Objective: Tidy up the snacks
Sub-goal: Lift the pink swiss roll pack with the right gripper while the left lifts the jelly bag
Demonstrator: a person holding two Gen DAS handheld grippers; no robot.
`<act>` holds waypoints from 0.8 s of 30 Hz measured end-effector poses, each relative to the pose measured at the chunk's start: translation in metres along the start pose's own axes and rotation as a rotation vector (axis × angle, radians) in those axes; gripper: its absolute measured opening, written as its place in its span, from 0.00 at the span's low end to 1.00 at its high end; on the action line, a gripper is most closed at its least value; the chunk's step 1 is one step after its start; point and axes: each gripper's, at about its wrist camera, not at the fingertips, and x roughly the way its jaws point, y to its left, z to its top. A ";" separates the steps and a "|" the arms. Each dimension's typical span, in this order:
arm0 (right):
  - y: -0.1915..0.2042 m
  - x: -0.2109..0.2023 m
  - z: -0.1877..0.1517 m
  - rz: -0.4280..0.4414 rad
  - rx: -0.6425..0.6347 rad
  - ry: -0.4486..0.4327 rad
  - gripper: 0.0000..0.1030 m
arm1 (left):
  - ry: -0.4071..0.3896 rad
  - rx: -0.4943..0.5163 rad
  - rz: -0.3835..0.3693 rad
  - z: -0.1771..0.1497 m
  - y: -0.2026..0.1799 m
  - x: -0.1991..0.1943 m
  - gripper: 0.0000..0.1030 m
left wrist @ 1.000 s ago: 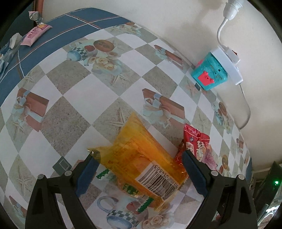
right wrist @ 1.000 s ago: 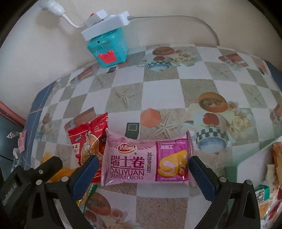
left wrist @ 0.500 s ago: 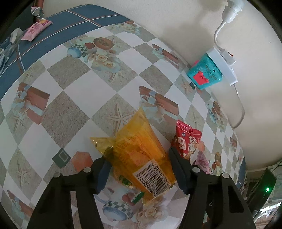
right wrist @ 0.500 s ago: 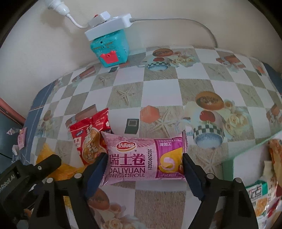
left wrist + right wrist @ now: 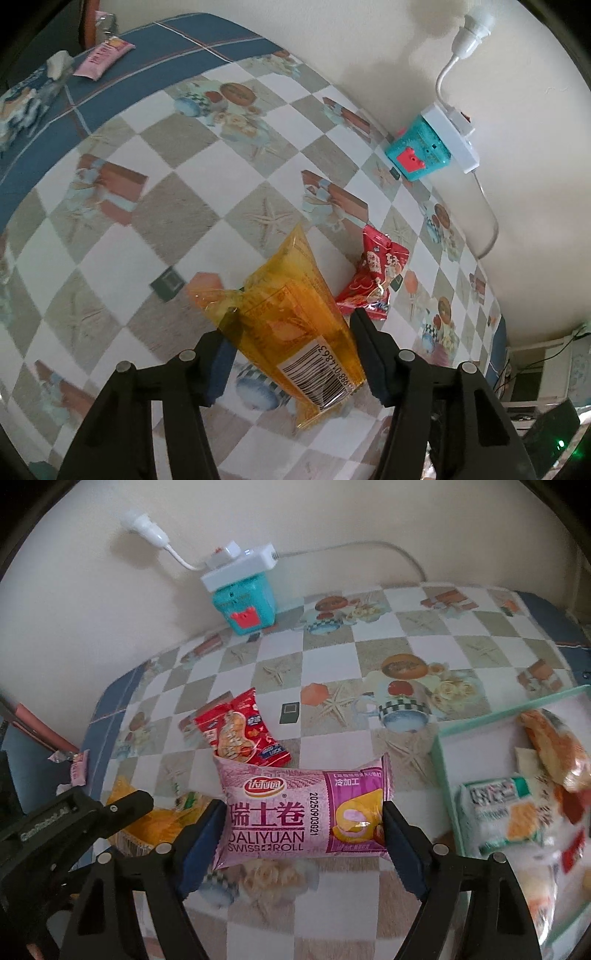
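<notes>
My left gripper point(image 5: 291, 332) is shut on an orange snack packet point(image 5: 295, 314) with a barcode and holds it above the tablecloth. My right gripper point(image 5: 301, 823) is shut on a pink Swiss roll packet point(image 5: 303, 812), also raised off the table. A red snack packet point(image 5: 376, 273) lies on the table just beyond both; it also shows in the right wrist view point(image 5: 240, 734). A pale green tray point(image 5: 447, 775) holding several snack packets stands at the right of the right wrist view. The left gripper with the orange packet point(image 5: 147, 819) shows at the lower left of the right wrist view.
A teal box point(image 5: 419, 155) with a white power strip point(image 5: 452, 136) on top stands against the wall. A small pink packet point(image 5: 105, 59) and crumpled wrappers lie on the blue border at the far left. The checkered tablecloth point(image 5: 147, 221) covers the table.
Both grippers closed on their packets and lifted them off the table. The green tray has come into the right wrist view.
</notes>
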 end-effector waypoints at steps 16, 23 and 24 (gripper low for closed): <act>-0.003 -0.085 -0.042 -0.026 -0.006 -0.099 0.82 | -0.078 0.116 0.068 -0.041 -0.019 -0.048 0.55; -0.033 -0.096 -0.039 -0.025 0.062 -0.098 0.82 | -0.072 0.185 0.090 -0.053 -0.039 -0.044 0.54; -0.038 -0.096 -0.038 -0.025 0.076 -0.092 0.82 | -0.062 0.184 0.087 -0.053 -0.039 -0.043 0.54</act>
